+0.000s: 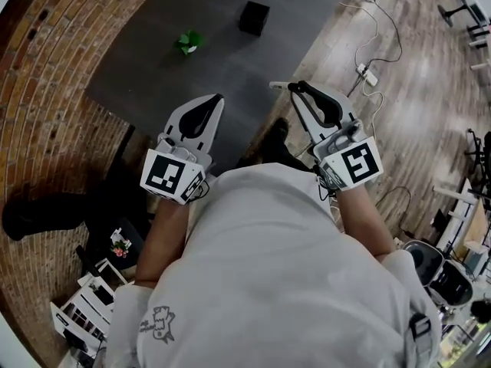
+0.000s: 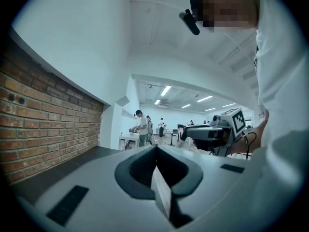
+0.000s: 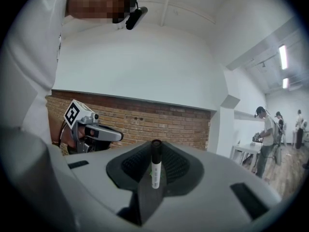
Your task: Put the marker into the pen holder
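Marker (image 3: 155, 166) stands clamped in the right gripper (image 3: 153, 178); left gripper (image 2: 157, 170) is closed, empty. Black pen holder (image 1: 254, 18) sits on the table (image 1: 146, 83), contents indiscernible.

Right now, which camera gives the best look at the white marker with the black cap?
The right gripper view: the white marker with the black cap sits close up, clamped in the right gripper. The head view shows at most a pale sliver at that gripper's tip; the left gripper view shows none of it.

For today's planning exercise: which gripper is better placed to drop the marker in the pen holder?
Right: the right gripper holds the marker; the left gripper is shut and empty.
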{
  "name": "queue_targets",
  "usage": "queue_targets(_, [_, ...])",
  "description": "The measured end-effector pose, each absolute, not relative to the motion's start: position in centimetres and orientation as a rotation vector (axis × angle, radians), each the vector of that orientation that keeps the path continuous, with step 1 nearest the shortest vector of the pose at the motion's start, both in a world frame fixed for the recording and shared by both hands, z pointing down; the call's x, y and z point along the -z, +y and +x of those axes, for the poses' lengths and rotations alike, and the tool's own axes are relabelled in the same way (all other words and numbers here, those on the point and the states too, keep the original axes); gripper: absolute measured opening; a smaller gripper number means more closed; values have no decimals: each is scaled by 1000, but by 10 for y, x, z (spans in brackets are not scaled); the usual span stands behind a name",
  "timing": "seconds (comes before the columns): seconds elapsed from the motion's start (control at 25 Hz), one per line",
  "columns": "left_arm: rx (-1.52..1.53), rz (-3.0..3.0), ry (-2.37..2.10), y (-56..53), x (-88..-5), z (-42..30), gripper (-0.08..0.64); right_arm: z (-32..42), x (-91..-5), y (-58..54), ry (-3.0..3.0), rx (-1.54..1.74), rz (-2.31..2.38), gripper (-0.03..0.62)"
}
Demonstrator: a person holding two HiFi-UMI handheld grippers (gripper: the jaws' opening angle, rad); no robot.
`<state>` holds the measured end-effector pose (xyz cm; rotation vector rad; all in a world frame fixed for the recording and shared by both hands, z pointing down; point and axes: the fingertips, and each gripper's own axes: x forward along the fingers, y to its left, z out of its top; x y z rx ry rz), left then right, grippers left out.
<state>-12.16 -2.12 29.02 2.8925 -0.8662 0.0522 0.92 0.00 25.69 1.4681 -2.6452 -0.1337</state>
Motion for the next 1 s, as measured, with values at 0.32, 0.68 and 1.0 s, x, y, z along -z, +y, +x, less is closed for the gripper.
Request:
queue_targets(0.32, [-51, 2843, -966, -38, -294, -134, 11, 6, -260, -27, -2678, 132, 1400, 72])
queue_targets(0.68, [-90, 2787, -1041, -63, -305, -127, 11, 20, -272, -69, -2703, 102, 1329, 72])
queue_targets(1.0, [-130, 2708, -1094, -99, -326, -106, 11, 41, -294, -120, -2719, 38, 1262, 72])
